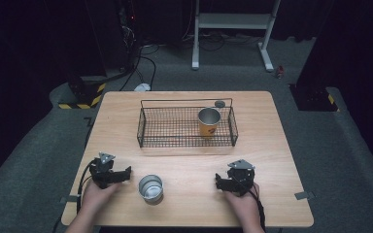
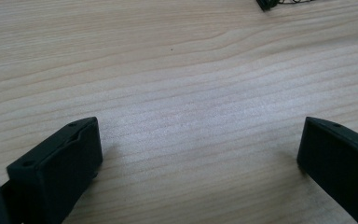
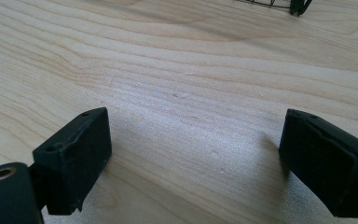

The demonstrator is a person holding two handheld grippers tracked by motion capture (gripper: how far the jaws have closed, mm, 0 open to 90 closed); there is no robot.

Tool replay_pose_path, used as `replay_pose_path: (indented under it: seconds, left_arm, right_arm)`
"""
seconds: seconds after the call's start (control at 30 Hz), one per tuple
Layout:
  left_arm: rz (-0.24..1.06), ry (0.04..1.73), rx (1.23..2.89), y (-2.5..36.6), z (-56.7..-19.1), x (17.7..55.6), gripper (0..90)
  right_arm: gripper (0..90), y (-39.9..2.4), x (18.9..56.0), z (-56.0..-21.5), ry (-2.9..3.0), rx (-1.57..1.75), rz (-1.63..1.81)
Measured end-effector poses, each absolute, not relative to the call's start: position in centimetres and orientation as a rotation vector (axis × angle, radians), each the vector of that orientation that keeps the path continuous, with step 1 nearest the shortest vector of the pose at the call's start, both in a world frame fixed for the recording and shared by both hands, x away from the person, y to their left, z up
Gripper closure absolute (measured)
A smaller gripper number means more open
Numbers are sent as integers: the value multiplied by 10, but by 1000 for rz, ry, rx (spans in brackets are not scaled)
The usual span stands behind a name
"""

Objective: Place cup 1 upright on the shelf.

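My left hand-held gripper (image 1: 122, 174) rests on the counter (image 1: 272, 145), jaws spread and empty, with the silver cup (image 1: 151, 188) just right of it. My right hand-held gripper (image 1: 222, 182) is spread too.

a silver metal cup (image 1: 150, 187) stands upright and open-mouthed on the wooden table's (image 1: 272, 145) near edge.

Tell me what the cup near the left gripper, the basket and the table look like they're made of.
The cup looks like bare metal: silvery, with a shiny rim and inside. The basket seems to be thin wire mesh with a dark, matte coating. The table shows a pale wood grain, smooth and slightly glossy; solid wood or laminate, I can't tell which.
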State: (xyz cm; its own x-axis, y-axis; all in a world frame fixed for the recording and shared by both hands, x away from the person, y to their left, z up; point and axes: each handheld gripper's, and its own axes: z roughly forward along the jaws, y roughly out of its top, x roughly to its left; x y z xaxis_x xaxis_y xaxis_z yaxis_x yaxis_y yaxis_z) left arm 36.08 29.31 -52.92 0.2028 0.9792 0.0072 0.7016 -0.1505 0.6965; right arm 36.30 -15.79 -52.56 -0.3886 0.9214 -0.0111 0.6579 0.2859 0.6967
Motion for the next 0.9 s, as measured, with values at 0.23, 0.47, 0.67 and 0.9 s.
replay_pose_path:
  seconds: [0.23, 0.47, 0.67, 0.9]
  left_arm:
    - [684, 1527, 1914, 294, -527, 359, 103]
    - [641, 1443, 1887, 293, -514, 356, 80]
    - [575, 1344, 1844, 290, -500, 350, 16]
    - [550, 1293, 1832, 286, -488, 344, 6]
  right_arm:
    - [87, -159, 363, -526, 2161, 1405, 871]
    - [91, -160, 363, -525, 2163, 1407, 876]
    - [90, -160, 363, -525, 2163, 1409, 874]
    - [90, -160, 364, -526, 2161, 1402, 871]
